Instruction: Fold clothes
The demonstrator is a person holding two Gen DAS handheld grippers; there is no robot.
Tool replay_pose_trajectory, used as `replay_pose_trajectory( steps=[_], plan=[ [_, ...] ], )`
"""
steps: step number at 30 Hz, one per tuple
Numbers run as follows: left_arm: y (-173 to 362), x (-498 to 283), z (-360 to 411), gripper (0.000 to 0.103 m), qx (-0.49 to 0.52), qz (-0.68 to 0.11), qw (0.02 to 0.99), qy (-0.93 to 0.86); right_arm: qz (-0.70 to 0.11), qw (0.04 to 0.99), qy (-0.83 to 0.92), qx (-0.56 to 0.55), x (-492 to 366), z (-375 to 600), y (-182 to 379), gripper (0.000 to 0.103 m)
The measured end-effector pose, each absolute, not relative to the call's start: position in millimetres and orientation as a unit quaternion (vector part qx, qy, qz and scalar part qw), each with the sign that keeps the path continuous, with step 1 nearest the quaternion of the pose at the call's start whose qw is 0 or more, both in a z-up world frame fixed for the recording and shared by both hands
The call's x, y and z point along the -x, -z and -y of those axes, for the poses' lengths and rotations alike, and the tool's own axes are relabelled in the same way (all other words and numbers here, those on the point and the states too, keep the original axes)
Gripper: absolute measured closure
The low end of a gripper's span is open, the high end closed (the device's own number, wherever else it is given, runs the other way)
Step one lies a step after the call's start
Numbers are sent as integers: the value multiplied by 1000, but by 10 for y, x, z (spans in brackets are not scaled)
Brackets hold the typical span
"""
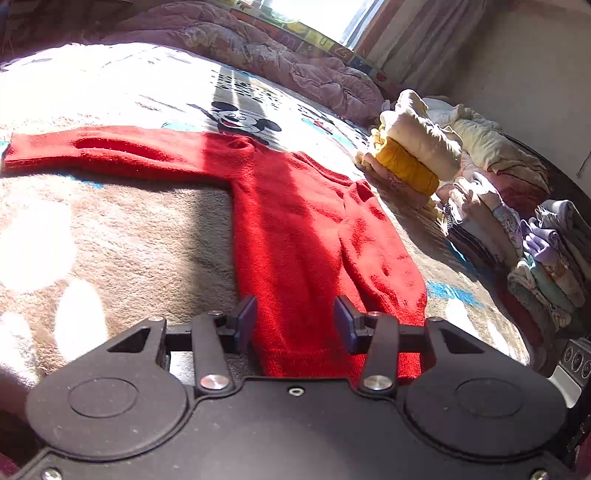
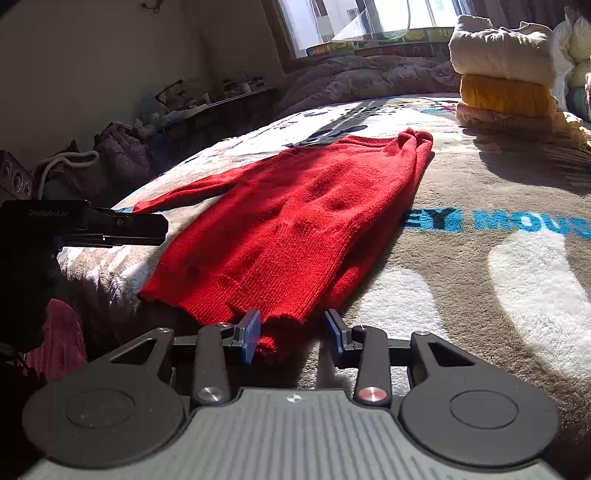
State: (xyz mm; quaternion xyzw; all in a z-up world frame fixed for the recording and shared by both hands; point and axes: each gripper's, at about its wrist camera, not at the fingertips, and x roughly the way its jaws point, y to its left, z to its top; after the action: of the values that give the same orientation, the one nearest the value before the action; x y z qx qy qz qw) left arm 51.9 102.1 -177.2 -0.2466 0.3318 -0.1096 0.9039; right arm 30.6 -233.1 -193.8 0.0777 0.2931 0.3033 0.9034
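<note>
Red sweater (image 1: 295, 221) flat on bed blanket (image 2: 461, 288) printed "MOUS", left gripper (image 1: 295, 325) and right gripper (image 2: 291, 332) jaws wide apart, empty, over the hem, "GenRobot.AI" on left gripper body

Sunlit bed (image 2: 480, 280) under a bright window (image 2: 354, 22), pale walls (image 2: 92, 55), cluttered side table (image 2: 221, 101).

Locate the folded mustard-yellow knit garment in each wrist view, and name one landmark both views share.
Left wrist: the folded mustard-yellow knit garment sits right of centre, under a cream bundle.
Right wrist: upper right, again under the cream bundle.
Shared landmark: the red knit sweater spread on the blanket.
</note>
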Motion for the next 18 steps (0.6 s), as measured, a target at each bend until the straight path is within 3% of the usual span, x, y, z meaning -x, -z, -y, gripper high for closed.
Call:
replay_pose_trajectory(
  steps=[10,18],
  plan=[
    [1934,-564,-1509,59,364,-313,877,23,-241,907,-331,-102,-287,2352,1741,63],
    [2026,-1013,-2413,59,501,-231,829,-90,-249,904,-332,-101,-364,2344,1850,63]
  ],
)
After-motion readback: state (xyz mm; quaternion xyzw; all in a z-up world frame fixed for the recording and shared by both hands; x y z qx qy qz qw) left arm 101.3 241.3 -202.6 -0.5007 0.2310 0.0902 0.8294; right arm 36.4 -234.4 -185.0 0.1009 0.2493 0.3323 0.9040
